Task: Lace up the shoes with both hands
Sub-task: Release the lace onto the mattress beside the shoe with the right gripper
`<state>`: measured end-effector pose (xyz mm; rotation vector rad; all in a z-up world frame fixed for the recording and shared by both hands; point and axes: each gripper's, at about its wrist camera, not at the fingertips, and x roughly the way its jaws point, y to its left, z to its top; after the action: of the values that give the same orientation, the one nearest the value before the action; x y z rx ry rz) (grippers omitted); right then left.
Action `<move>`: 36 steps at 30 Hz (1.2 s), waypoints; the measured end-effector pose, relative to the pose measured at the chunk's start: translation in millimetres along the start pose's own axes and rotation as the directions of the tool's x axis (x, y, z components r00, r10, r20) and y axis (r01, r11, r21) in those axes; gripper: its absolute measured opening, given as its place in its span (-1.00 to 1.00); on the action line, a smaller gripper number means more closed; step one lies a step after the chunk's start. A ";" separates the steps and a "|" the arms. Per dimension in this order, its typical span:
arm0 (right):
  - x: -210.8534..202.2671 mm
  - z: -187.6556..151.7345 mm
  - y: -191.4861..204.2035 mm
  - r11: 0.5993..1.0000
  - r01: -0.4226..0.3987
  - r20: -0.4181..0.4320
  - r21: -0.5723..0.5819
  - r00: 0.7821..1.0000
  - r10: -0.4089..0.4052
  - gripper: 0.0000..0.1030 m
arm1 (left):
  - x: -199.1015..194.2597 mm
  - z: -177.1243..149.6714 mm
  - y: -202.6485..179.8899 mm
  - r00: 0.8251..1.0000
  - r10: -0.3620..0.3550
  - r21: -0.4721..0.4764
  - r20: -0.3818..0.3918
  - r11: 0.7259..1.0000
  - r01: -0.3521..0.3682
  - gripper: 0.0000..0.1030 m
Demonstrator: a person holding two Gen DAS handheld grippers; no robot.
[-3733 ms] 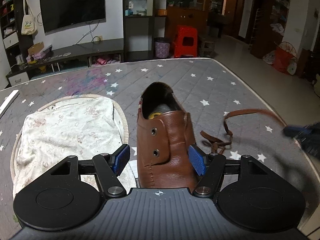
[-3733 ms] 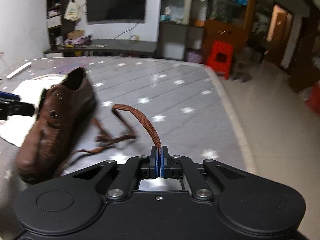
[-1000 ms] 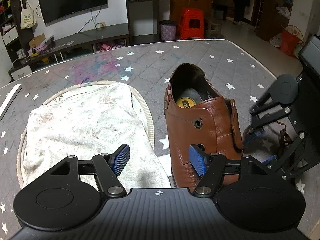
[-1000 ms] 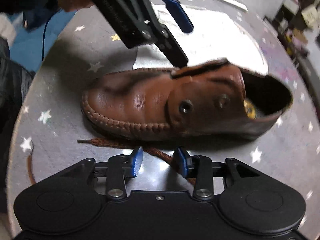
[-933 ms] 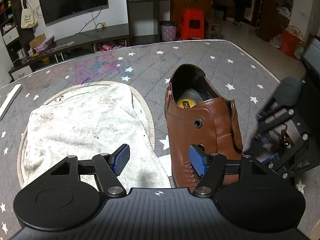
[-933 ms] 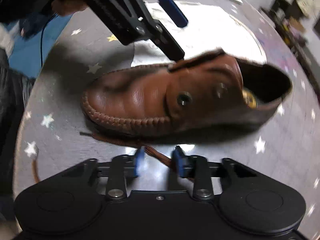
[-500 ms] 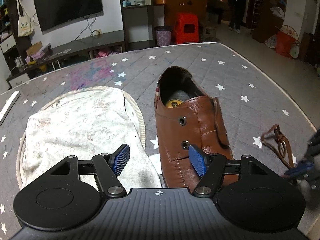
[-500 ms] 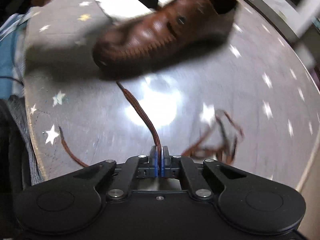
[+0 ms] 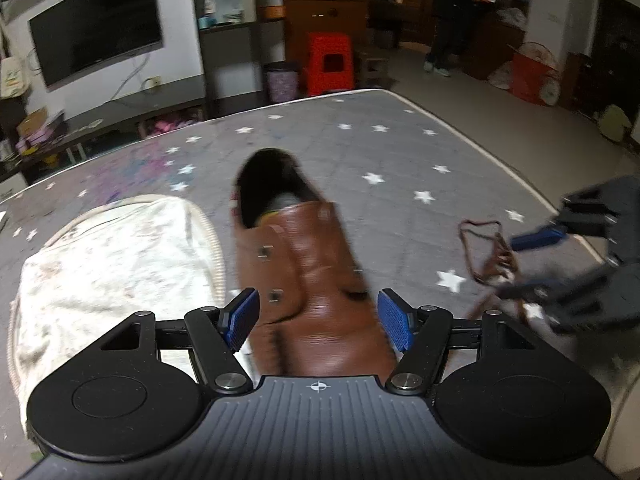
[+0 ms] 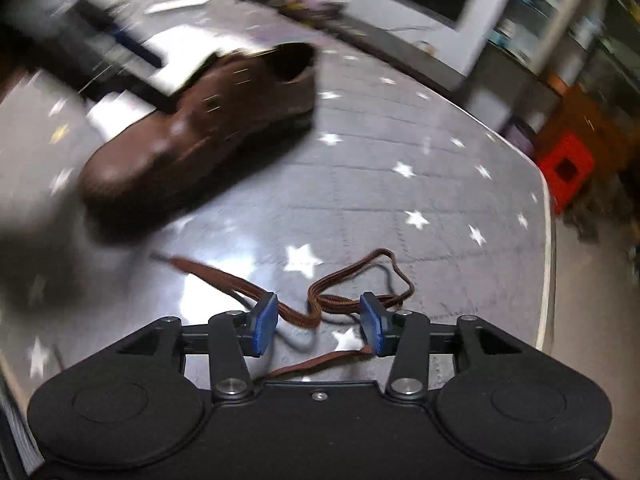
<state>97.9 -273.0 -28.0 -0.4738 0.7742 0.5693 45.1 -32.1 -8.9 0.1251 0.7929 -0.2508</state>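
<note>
- Grey quilted star-print mat [image 9: 400,148] is lying under a glossy brown leather shoe [image 9: 316,280].
- Left gripper [image 9: 318,316] is gaping wide, straddling the toe.
- Right gripper [image 10: 319,320], at 3 o'clock, is spread wide over the woven brown lace [image 10: 340,300].

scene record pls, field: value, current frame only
surface: grey star-print quilted mat
shoe: brown leather shoe on the mat, eyelets empty
lace: brown shoelace loose on the mat, apart from the shoe
left gripper: open, fingers either side of the shoe's front
right gripper: open, over the bunched lace, not gripping
cloth: white cloth beside the shoe
image quality: both views motion-blurred
</note>
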 end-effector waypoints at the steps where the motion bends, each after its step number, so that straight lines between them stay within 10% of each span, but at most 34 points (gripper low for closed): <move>1: 2.6 -0.1 -5.7 0.999 0.005 0.005 0.042 1.000 -0.006 -0.01 | 2.0 0.3 -3.2 1.000 -0.005 0.003 -0.005 1.000 0.005 0.29; 17: 12.0 -42.7 -28.0 0.837 0.137 -0.011 0.530 0.988 -0.155 0.09 | 13.5 -0.9 -37.9 0.999 -0.018 -0.031 -0.027 0.999 0.018 0.33; 21: 18.1 -35.5 -14.7 0.848 0.118 0.029 0.516 0.987 -0.155 -0.82 | 4.2 -3.9 -36.6 1.000 0.000 -0.036 -0.020 0.999 0.000 0.33; 25: 24.2 -22.4 -9.4 0.841 -0.007 0.082 0.541 0.996 -0.045 -0.86 | -6.2 -7.5 -33.0 1.000 0.013 -0.041 -0.013 0.999 -0.013 0.33; 29: 17.0 -12.6 -3.2 0.822 -0.113 0.158 0.558 0.987 0.029 -0.86 | -10.3 -9.0 -31.2 1.000 0.023 -0.049 -0.012 0.999 -0.024 0.33; 36: -40.7 1.6 16.5 0.869 0.032 0.198 0.494 0.969 -0.149 -0.07 | -18.9 -12.0 -38.6 0.999 0.041 -0.085 0.005 0.996 -0.040 0.36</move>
<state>64.7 -271.8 0.7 0.0280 0.6374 0.3125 13.6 -63.5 -4.3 0.0599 0.7923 -0.1788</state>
